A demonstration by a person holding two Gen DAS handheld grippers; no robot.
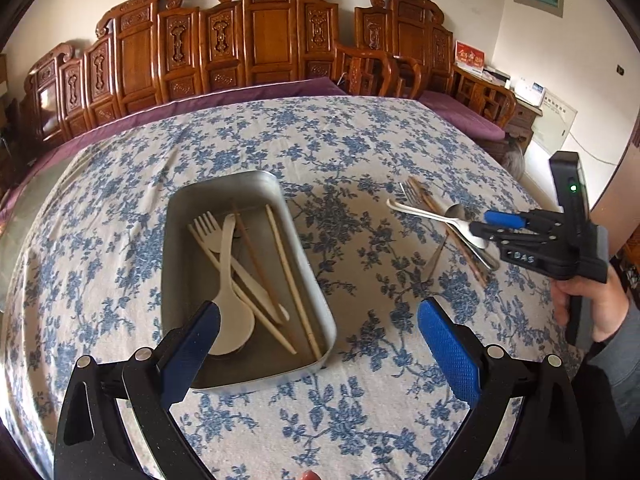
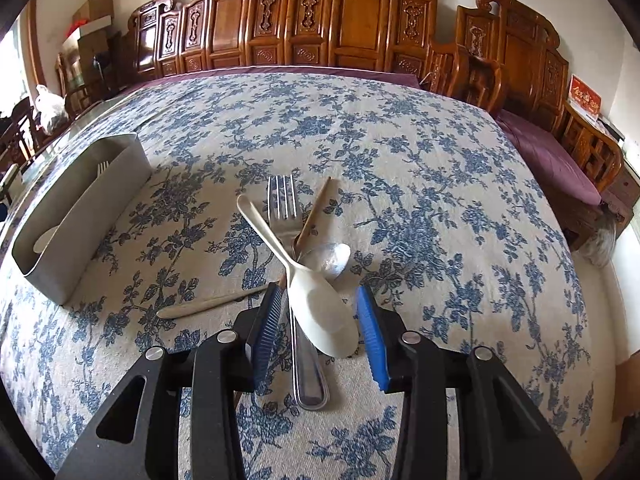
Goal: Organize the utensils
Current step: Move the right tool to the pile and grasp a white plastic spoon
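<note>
A metal tray [image 1: 308,272] on the floral tablecloth holds a cream spoon [image 1: 230,312], a cream fork [image 1: 208,226], a cream knife and chopsticks [image 1: 290,280]. My left gripper [image 1: 320,328] is open and empty, just above the tray's near end. To the right lies a pile of utensils [image 1: 440,216]. My right gripper [image 2: 318,308] is open, low over that pile, its pads either side of a white spoon [image 2: 320,312]. Under the spoon lie a steel fork [image 2: 285,208], a steel spoon [image 2: 328,260], a brown chopstick [image 2: 316,212] and a cream knife [image 2: 208,304]. The tray also shows at the left in the right wrist view [image 2: 96,216].
The table [image 2: 400,140] is covered by a blue floral cloth. A carved wooden bench with a purple cushion [image 1: 256,92] runs behind the far edge and along the right [image 2: 552,152]. Boxes [image 2: 92,12] are stacked at the far left.
</note>
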